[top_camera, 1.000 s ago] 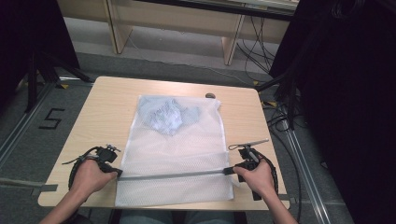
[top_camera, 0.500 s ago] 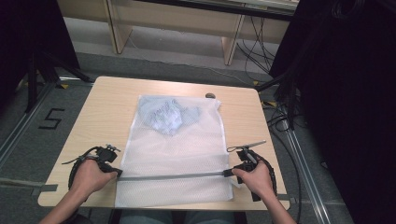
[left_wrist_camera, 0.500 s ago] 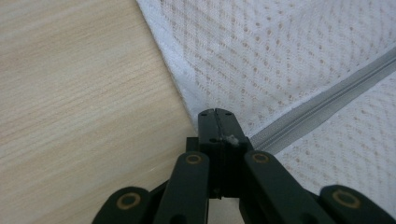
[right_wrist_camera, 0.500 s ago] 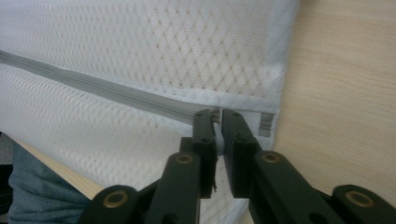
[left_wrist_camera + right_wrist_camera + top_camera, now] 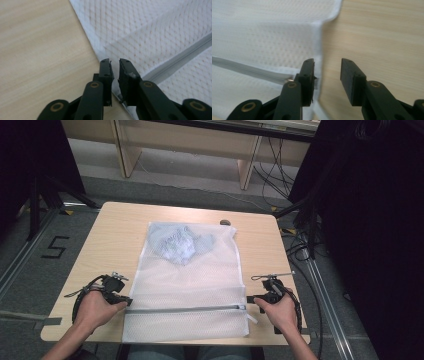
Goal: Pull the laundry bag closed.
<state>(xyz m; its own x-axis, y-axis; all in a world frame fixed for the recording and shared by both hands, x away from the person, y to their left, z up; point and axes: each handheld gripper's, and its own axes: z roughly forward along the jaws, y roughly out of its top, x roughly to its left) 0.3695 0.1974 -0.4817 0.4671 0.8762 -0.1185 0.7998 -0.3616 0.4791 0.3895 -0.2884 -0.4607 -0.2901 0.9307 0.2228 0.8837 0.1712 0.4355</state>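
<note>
White mesh bag (image 5: 187,285) — left gripper (image 5: 115,70) pinches its edge; right gripper (image 5: 327,75) gapes.

A black numeral "5" (image 5: 55,247) is marked on the grey floor (image 5: 30,270) at the left of the high view, beside the surface. Nothing else is legible.

Mesh bag (image 5: 190,285) lies on table (image 5: 115,235), garment (image 5: 177,245) inside its far end.
</note>
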